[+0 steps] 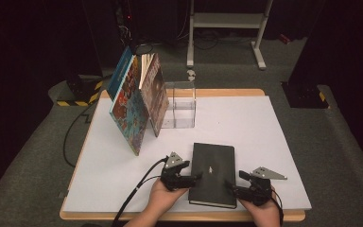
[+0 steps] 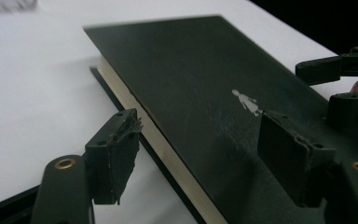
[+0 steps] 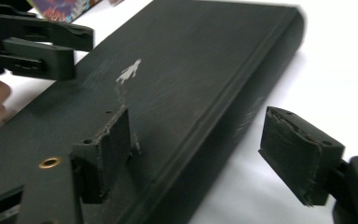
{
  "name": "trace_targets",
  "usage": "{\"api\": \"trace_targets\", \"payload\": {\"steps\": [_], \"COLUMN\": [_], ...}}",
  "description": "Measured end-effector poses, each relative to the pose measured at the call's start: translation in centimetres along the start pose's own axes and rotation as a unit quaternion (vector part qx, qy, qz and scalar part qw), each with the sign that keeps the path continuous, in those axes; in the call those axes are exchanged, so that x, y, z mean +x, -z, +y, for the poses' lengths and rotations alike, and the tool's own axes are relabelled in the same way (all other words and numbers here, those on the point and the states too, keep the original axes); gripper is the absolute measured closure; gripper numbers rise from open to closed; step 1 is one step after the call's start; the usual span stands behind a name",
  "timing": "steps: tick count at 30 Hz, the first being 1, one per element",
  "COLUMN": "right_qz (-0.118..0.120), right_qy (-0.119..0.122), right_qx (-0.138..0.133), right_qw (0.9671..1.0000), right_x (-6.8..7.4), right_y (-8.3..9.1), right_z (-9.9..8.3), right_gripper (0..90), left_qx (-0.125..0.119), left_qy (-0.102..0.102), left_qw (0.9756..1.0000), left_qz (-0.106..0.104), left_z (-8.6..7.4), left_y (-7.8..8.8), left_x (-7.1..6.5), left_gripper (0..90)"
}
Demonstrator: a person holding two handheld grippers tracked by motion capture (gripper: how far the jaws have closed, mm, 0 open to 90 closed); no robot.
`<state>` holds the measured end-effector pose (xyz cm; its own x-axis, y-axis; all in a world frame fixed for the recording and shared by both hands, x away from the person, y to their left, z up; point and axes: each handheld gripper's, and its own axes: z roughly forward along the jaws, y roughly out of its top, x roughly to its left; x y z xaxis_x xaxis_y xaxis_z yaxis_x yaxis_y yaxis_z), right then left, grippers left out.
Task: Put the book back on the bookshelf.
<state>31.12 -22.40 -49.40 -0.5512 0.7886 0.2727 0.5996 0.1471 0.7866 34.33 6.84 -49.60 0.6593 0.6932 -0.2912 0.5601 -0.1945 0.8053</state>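
Observation:
A black hardcover book (image 1: 212, 165) with a small white figure on its cover lies flat near the table's front edge. My left gripper (image 1: 196, 178) is at the book's left side. In the left gripper view the left gripper (image 2: 198, 156) is open: one pad (image 2: 114, 154) stands beside the cream page edge and the other hangs over the cover, neither pressing. My right gripper (image 1: 230, 186) is at the book's right side. There the right gripper (image 3: 200, 156) is open astride the spine, one pad (image 3: 298, 158) over the bare table.
Several colourful books (image 1: 137, 101) lean together at the back left of the white table (image 1: 246, 123). A clear plastic box (image 1: 179, 104) stands right beside them. A white frame stands on the floor beyond the table.

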Motion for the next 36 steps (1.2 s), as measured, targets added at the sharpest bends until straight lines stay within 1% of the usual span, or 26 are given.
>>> {"api": "trace_targets", "payload": {"steps": [1, 2, 4, 5, 8, 10, 11, 12, 14, 15, 17, 18, 19, 20, 21, 22, 24, 25, 26, 27, 29, 30, 31, 32, 35, 36], "right_qz": [0.019, 0.013, 0.006, 0.006, 0.002, 0.002, 0.005, 0.006, 0.008, 0.006, 0.001, -0.002, 0.000, 0.000, 0.010, 0.010, 0.016, 0.015, 0.015, 0.014, 0.015, 0.017, 0.018, 0.019, 0.021, 0.022], "right_qy": [-0.006, -0.007, -0.005, -0.005, 0.004, 0.005, 0.011, 0.017, 0.031, 0.035, 0.038, 0.039, 0.039, 0.039, 0.032, 0.032, 0.026, 0.023, 0.023, 0.019, 0.017, 0.013, 0.014, 0.014, 0.014, 0.013], "right_qx": [0.005, 0.008, 0.017, 0.017, 0.025, 0.028, 0.032, 0.032, 0.033, 0.033, 0.030, 0.027, 0.023, 0.023, 0.021, 0.021, 0.019, 0.015, 0.015, 0.011, 0.008, 0.005, 0.003, 0.000, -0.004, -0.005], "right_qw": [0.9998, 0.9999, 0.9998, 0.9998, 0.9997, 0.9996, 0.9994, 0.9993, 0.9989, 0.9988, 0.9988, 0.9989, 0.9990, 0.9990, 0.9992, 0.9992, 0.9994, 0.9995, 0.9995, 0.9997, 0.9997, 0.9998, 0.9997, 0.9997, 0.9997, 0.9997], "right_x": [0.0, 0.2, 0.3, 0.3, 0.5, 0.9, 1.3, 1.4, 1.8, 2.0, 2.4, 2.4, 2.3, 2.3, 2.0, 2.0, 1.8, 1.5, 1.5, 1.3, 1.2, 1.1, 1.0, 0.9, 0.8, 0.8], "right_y": [-0.3, -0.5, -0.5, -0.5, -1.0, -1.6, -2.6, -3.0, -4.0, -4.4, -4.9, -5.0, -5.0, -5.0, -4.8, -4.8, -4.4, -3.9, -3.9, -3.4, -3.3, -3.0, -3.0, -2.9, -2.7, -2.7], "right_z": [0.0, 0.1, 0.5, 0.5, 1.1, 1.5, 2.1, 2.4, 3.1, 3.3, 3.6, 3.5, 3.5, 3.5, 3.2, 3.2, 2.9, 2.6, 2.6, 2.4, 2.4, 2.3, 2.3, 2.3, 2.3, 2.4], "right_gripper": [24.9, 24.6, 25.1, 25.1, 26.0, 26.1, 26.0, 26.1, 26.3, 26.2, 24.8, 24.8, 25.1, 25.1, 26.0, 26.0, 25.7, 26.0, 26.0, 26.7, 26.7, 26.6, 26.6, 26.5, 26.5, 26.5], "left_qx": [0.002, 0.001, 0.003, 0.003, -0.003, -0.006, -0.007, -0.010, -0.012, -0.012, -0.010, -0.011, -0.010, -0.010, -0.010, -0.010, -0.005, -0.008, -0.008, -0.012, -0.018, -0.023, -0.023, -0.033, -0.034, -0.031], "left_qy": [0.005, 0.011, 0.016, 0.016, 0.023, 0.029, 0.031, 0.037, 0.042, 0.041, 0.038, 0.039, 0.040, 0.040, 0.038, 0.038, 0.029, 0.025, 0.025, 0.022, 0.019, 0.015, 0.015, 0.012, 0.008, 0.004], "left_qw": [1.0000, 0.9999, 0.9997, 0.9997, 0.9997, 0.9996, 0.9995, 0.9992, 0.9989, 0.9990, 0.9992, 0.9991, 0.9991, 0.9991, 0.9992, 0.9992, 0.9994, 0.9995, 0.9995, 0.9995, 0.9995, 0.9995, 0.9995, 0.9993, 0.9993, 0.9995], "left_qz": [-0.008, -0.013, -0.016, -0.016, -0.007, 0.000, 0.003, 0.010, 0.016, 0.016, 0.010, 0.010, 0.012, 0.012, 0.010, 0.010, 0.018, 0.020, 0.020, 0.020, 0.018, 0.017, 0.017, 0.013, 0.010, 0.008], "left_z": [-0.1, -0.1, -0.1, -0.1, -0.1, -0.1, -0.1, -0.1, -0.2, -0.2, -0.2, -0.2, -0.2, -0.2, 0.0, 0.0, 0.3, 0.5, 0.5, 0.6, 0.9, 1.4, 1.4, 1.9, 2.4, 2.6], "left_y": [-0.2, -0.2, -0.2, -0.2, 0.0, 0.3, 0.6, 1.0, 1.5, 1.7, 1.8, 1.7, 1.6, 1.6, 1.4, 1.4, 1.5, 1.7, 1.7, 1.8, 2.2, 2.6, 2.6, 2.8, 2.9, 2.8], "left_x": [0.1, 0.1, 0.2, 0.2, 0.6, 1.3, 1.9, 2.6, 3.2, 3.4, 3.8, 3.8, 3.8, 3.8, 3.7, 3.7, 3.4, 3.3, 3.3, 3.2, 3.0, 2.7, 2.7, 2.5, 2.5, 2.5], "left_gripper": [30.7, 31.4, 33.4, 33.8, 34.5, 35.2, 35.5, 35.5, 35.5, 35.5, 35.4, 34.8, 31.2, 30.3, 31.2, 31.1, 30.6, 31.0, 31.8, 31.9, 31.9, 32.1, 32.9, 34.2, 39.5, 39.5]}}
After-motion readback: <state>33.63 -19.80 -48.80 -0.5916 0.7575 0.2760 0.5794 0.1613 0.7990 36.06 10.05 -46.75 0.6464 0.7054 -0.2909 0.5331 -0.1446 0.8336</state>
